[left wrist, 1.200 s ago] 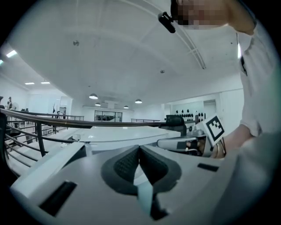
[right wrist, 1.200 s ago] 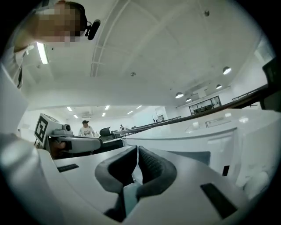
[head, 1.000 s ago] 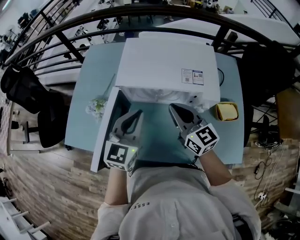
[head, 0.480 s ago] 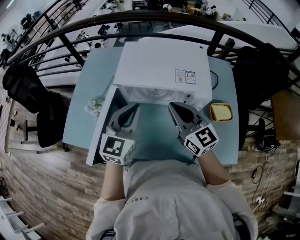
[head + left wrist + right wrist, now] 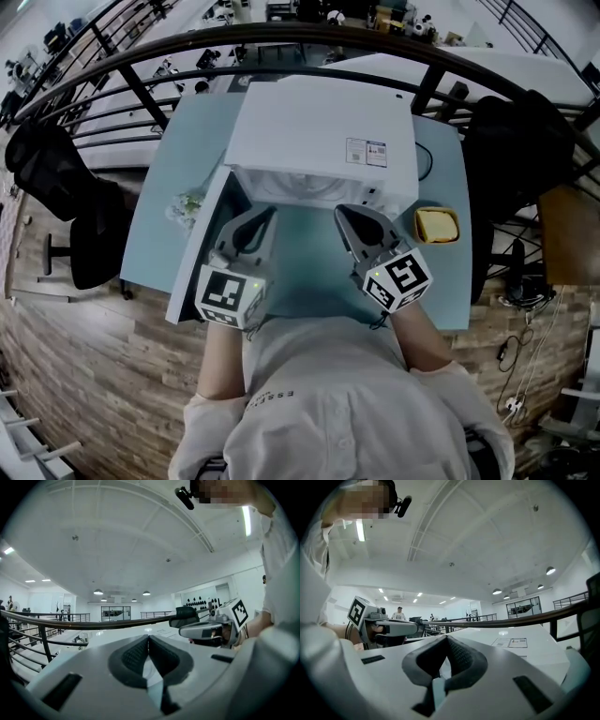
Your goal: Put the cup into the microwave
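The cup (image 5: 437,225) appears to be the yellow thing on the table (image 5: 159,178), just beside the microwave's near right corner and outside it. Its open top faces up. From above its outline is a rounded square, so I cannot tell its height or any long axis.

At the far left a black chair (image 5: 66,202) stands on the wooden floor, off the table. On the table's left part lies a small pale green bunch (image 5: 187,202), too blurred to name. Next to it the microwave's door (image 5: 195,258) hangs open, swung out to the left and toward the person. The left gripper (image 5: 148,638) is in front of the opening, pointing at it, with its jaws pressed together and nothing between them.

The white microwave (image 5: 319,131) has its long side running left to right and its opening facing near. The right gripper (image 5: 446,639) is level with the left one, and its jaws are also together and empty.
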`<state>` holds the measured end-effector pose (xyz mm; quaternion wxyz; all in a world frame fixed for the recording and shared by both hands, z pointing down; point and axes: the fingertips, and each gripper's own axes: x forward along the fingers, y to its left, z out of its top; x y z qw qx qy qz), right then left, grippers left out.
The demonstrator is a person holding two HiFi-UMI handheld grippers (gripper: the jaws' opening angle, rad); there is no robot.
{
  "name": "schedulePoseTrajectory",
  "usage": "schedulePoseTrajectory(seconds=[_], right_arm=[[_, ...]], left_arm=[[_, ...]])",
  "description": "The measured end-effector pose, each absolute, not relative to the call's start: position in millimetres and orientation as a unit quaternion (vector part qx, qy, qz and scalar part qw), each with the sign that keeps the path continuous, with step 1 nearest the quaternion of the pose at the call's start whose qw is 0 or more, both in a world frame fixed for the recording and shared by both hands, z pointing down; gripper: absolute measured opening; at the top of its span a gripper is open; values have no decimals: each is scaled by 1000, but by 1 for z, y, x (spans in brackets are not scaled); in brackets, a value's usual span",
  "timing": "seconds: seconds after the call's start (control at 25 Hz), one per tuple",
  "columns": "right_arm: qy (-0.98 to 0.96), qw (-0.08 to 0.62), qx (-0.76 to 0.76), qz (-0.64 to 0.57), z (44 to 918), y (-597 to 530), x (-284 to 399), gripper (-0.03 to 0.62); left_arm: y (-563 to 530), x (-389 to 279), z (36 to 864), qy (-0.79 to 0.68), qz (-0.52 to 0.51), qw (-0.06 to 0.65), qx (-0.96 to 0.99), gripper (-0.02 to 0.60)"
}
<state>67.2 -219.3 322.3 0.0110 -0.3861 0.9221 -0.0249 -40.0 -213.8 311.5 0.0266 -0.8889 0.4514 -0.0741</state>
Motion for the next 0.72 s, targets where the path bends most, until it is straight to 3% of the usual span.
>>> schedulePoseTrajectory(seconds=[0.72], right_arm=[[913,21,-408,-12,317,-216,69,15]], left_arm=[[-209,-38,315,447,-73,25,-891,3]])
